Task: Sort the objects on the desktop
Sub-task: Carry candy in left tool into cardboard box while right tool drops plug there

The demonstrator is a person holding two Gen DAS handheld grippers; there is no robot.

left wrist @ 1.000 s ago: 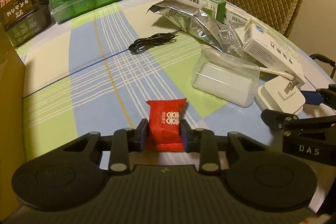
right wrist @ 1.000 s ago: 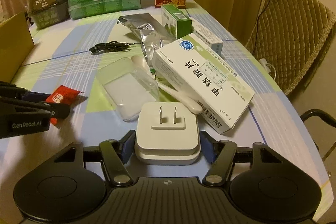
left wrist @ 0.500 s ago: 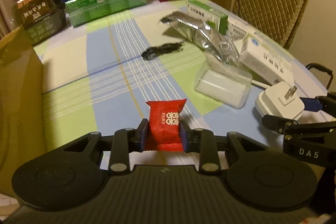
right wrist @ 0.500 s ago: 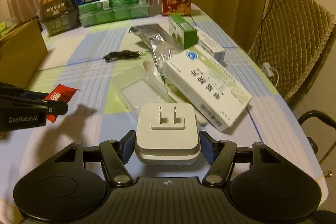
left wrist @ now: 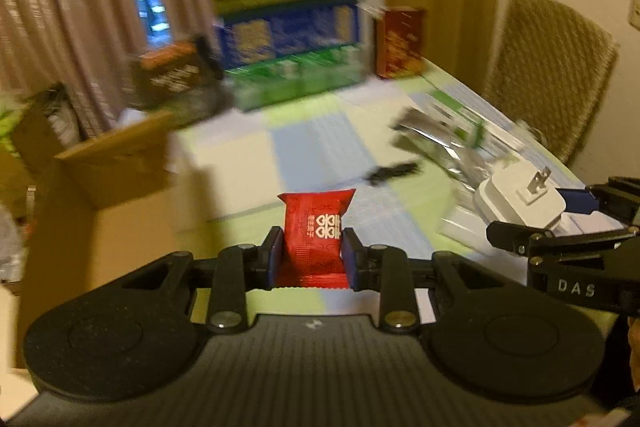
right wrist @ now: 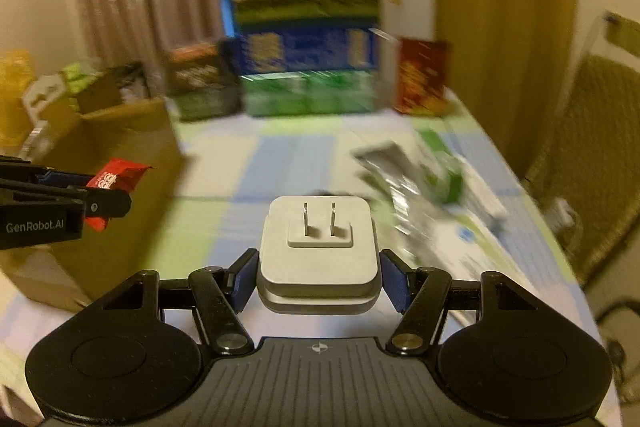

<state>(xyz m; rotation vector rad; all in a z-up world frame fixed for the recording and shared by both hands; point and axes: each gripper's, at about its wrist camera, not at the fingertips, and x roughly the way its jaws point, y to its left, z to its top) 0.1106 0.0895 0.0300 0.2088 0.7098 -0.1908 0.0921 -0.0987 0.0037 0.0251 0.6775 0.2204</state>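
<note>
Left gripper (left wrist: 312, 255): closed on a red candy packet (left wrist: 316, 231); the blue pads press its two side edges, and the packet stands upright between them with its white double-character mark facing the camera.
Red candy packet, position: held clear of the table, in front of the open cardboard box (left wrist: 116, 163) that sits at the table's left edge; in the right wrist view the same packet (right wrist: 116, 179) shows at far left, clamped in the other gripper, with the box behind it.
Right gripper (right wrist: 318, 273): closed on a white plug adapter (right wrist: 318, 247); the blue pads bear on its left and right sides.
White plug adapter, position: held flat with its two metal prongs pointing up and away; lifted off the table. In the left wrist view it (left wrist: 520, 199) appears at right, between the dark fingers of the right gripper.
Table (right wrist: 280, 155): covered with a cloth checked in blue, green and cream.
On the table, right side: a silver foil pouch (left wrist: 444, 139), a small black cable (left wrist: 394, 173), and a green-and-white box (right wrist: 444, 167), all blurred.
Far edge of table: stacked blue and green cartons (right wrist: 308, 75), a dark box (right wrist: 200, 83) to their left, a red box (right wrist: 422, 77) to their right.
Background: curtains and a woven chair (left wrist: 556, 67) at right.
</note>
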